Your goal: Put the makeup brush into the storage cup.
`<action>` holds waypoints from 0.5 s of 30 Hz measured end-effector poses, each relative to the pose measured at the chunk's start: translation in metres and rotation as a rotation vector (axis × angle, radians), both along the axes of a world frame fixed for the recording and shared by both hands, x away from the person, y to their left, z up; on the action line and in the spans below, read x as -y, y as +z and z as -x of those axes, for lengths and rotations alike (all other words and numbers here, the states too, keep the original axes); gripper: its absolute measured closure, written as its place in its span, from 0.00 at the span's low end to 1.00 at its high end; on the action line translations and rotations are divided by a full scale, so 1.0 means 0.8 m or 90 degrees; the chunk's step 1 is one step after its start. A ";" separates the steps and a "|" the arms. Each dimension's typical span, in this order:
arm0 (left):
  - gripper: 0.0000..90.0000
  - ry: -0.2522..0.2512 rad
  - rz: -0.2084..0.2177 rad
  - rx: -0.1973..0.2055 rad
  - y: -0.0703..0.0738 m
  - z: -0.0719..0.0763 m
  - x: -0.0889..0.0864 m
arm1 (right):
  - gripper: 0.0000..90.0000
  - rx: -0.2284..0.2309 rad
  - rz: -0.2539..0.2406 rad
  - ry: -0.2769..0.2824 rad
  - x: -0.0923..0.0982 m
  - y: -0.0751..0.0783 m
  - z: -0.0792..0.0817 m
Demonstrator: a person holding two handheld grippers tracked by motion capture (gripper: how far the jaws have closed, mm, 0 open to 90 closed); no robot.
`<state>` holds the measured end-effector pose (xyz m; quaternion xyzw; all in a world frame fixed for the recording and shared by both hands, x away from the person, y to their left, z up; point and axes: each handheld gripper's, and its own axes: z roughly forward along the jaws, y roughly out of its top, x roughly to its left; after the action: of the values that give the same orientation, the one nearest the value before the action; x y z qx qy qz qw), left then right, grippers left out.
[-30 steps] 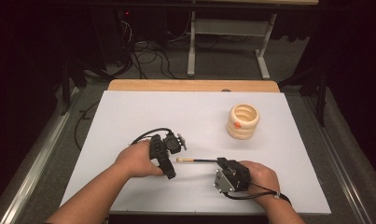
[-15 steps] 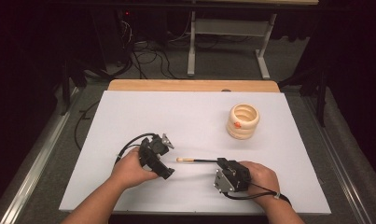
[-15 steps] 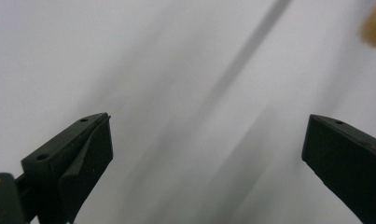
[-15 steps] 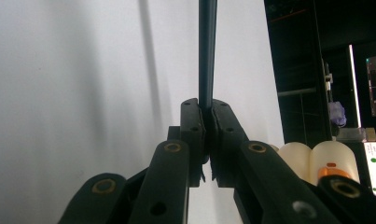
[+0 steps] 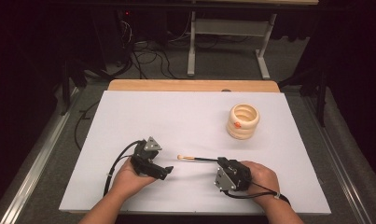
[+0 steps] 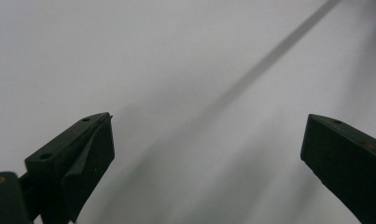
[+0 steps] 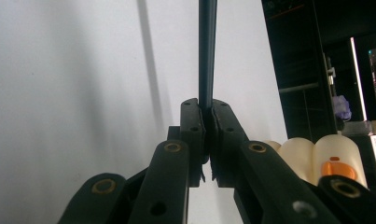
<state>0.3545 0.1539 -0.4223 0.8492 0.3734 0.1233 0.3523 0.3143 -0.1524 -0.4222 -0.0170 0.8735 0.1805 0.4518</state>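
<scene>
White table [image 5: 185, 121], wooden strip along its far edge. Left hand [image 5: 128, 176] at the near-left, holding the left gripper [image 5: 166, 171] low over the table, grey plate on top, cable looping back toward the wrist. In the left gripper view its jaws stand wide apart with nothing between them, bare table beneath, and a blurred dark line running diagonally toward the upper right (most likely the brush handle, too soft to be sure). Next along, just right of the left gripper's tips and apart from them: a thin brush [image 5: 197, 159] with a dark handle and pale tip, the tip pointing left, lying low along the table between the two grippers. Cannot tell from above whether the tip touches the surface. Right gripper [image 5: 219, 162] at the near-right, in the right hand [image 5: 260, 177], closed tight on the handle's end; the right gripper view shows the jaws pinched together on the dark handle, which runs straight up and away from them. Farther right and toward the back, well apart from both hands: a cream ribbed holder [image 5: 243, 121], ringed like stacked coils, open at the top, small orange spot on its near side.
</scene>
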 end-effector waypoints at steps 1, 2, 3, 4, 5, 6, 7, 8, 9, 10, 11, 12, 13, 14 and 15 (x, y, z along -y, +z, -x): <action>0.05 0.006 0.003 0.009 -0.001 0.001 -0.002 | 0.97 -0.001 0.002 0.001 0.000 0.000 -0.001; 0.05 0.014 0.005 0.021 -0.003 0.001 -0.004 | 0.97 -0.002 -0.001 0.000 0.000 0.000 -0.001; 0.06 0.023 0.011 0.030 -0.005 0.002 -0.006 | 0.97 -0.006 -0.006 -0.005 0.000 -0.001 0.000; 0.06 0.026 0.018 0.032 -0.006 0.002 -0.008 | 0.97 -0.010 -0.011 -0.011 -0.001 -0.001 0.000; 0.06 0.027 0.028 0.032 -0.007 0.001 -0.010 | 0.97 -0.011 -0.011 -0.012 -0.001 -0.001 0.000; 0.06 0.028 0.035 0.034 -0.008 0.001 -0.011 | 0.97 -0.014 -0.014 -0.015 -0.001 -0.002 -0.001; 0.06 0.028 0.037 0.036 -0.007 0.001 -0.012 | 0.97 -0.020 -0.017 -0.019 -0.002 -0.003 -0.001; 0.06 0.028 0.043 0.038 -0.008 0.000 -0.014 | 0.97 -0.021 -0.018 -0.021 -0.002 -0.004 -0.001; 0.05 0.033 0.050 0.042 -0.009 0.000 -0.016 | 0.97 -0.020 -0.017 -0.020 -0.003 -0.005 -0.002; 0.05 0.035 0.056 0.041 -0.010 0.000 -0.018 | 0.97 -0.028 -0.024 -0.028 -0.004 -0.006 -0.003; 0.05 0.036 0.065 0.039 -0.011 -0.001 -0.019 | 0.97 -0.029 -0.026 -0.027 -0.004 -0.006 -0.004; 0.06 0.038 0.070 0.040 -0.011 0.000 -0.020 | 0.97 -0.030 -0.029 -0.027 -0.005 -0.006 -0.004; 0.06 0.041 0.076 0.045 -0.012 0.001 -0.020 | 0.97 -0.034 -0.033 -0.037 -0.006 -0.007 -0.004; 0.06 0.038 0.076 0.047 -0.012 0.002 -0.021 | 0.97 -0.034 -0.035 -0.038 -0.006 -0.008 -0.005; 0.06 0.040 0.083 0.051 -0.014 0.003 -0.021 | 0.97 -0.039 -0.041 -0.043 -0.006 -0.008 -0.005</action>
<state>0.3523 0.1706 -0.4333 0.8067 0.3932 0.1435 0.4171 0.3187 -0.1472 -0.4290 0.0323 0.8806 0.1941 0.4311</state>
